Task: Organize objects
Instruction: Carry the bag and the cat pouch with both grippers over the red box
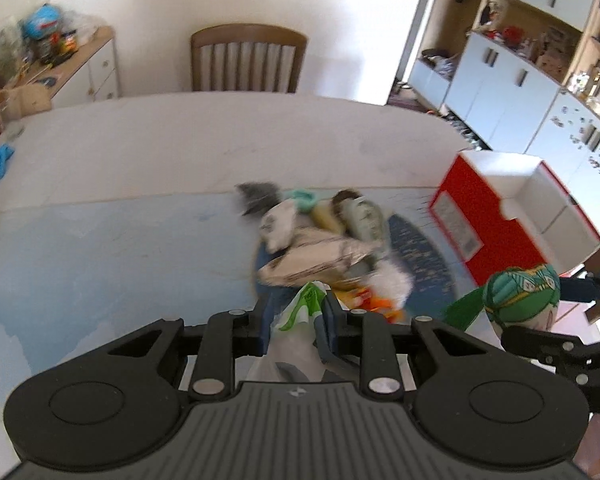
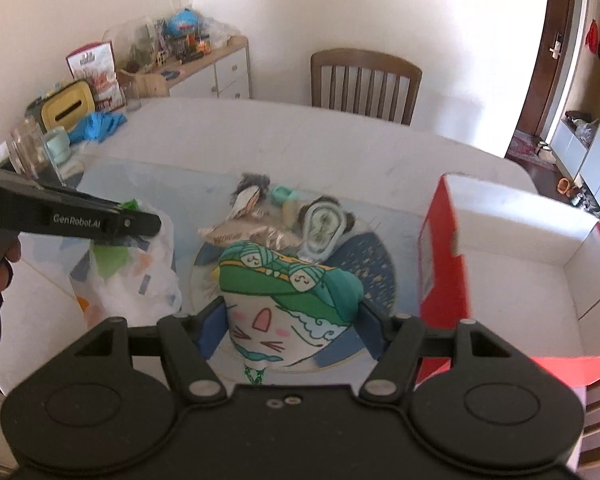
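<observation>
Plush toy [image 2: 288, 300] gripped by right gripper [image 2: 290, 320] | plastic bag [image 1: 300, 312] pinched in left gripper [image 1: 298, 316] | table pile [image 1: 320, 240] blurred

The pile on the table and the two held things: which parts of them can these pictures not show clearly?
- Pile of small items: left wrist view, motion blur; labels unreadable.
- Plastic bag: left wrist view, its lower part hidden behind the left gripper; contents unclear.
- Plush toy: right wrist view, its bottom hidden by the right gripper.
- Red box: right wrist view, near corner cut off by the gripper body.
</observation>
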`<state>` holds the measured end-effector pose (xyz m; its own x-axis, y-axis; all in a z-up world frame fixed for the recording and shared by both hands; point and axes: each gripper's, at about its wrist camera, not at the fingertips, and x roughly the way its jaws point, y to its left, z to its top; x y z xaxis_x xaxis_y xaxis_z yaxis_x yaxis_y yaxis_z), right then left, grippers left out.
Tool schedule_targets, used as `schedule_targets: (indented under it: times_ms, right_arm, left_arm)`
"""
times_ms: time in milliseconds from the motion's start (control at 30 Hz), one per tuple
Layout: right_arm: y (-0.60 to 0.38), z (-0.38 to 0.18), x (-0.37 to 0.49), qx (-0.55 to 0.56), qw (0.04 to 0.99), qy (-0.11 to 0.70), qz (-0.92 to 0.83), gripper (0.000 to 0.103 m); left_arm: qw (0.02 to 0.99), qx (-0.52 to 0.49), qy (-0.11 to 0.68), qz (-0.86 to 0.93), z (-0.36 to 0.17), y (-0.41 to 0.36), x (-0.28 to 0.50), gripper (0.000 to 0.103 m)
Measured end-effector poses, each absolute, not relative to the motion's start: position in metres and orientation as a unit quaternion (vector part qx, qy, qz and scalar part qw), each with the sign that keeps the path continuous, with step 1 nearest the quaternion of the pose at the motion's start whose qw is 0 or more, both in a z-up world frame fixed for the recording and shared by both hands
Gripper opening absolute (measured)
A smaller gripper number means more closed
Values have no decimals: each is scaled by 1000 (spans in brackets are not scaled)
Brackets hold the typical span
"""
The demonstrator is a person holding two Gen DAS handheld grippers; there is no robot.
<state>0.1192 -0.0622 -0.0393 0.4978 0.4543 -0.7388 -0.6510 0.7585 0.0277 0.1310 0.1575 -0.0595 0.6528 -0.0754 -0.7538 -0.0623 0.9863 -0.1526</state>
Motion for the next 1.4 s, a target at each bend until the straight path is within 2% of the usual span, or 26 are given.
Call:
schedule_targets:
  times_ms: [333,967,1167,1400]
  right_arm:
    - [-119,0,154,-123,861,360,337,66]
    - [-216,17,236,-134,887,328,295,66]
    - [-240,9,260,-144,888,330,286,66]
    - [-253,-21,276,-163,875,349,292,67]
  left_arm:
    - [912,-65,402,-37,-24,101,152,25]
    - [922,-3,378,-80,17,-28,241,25]
    - [920,17,379,-98,15,-72,274,25]
    - [909,48,403,-99,-15,-111,311,25]
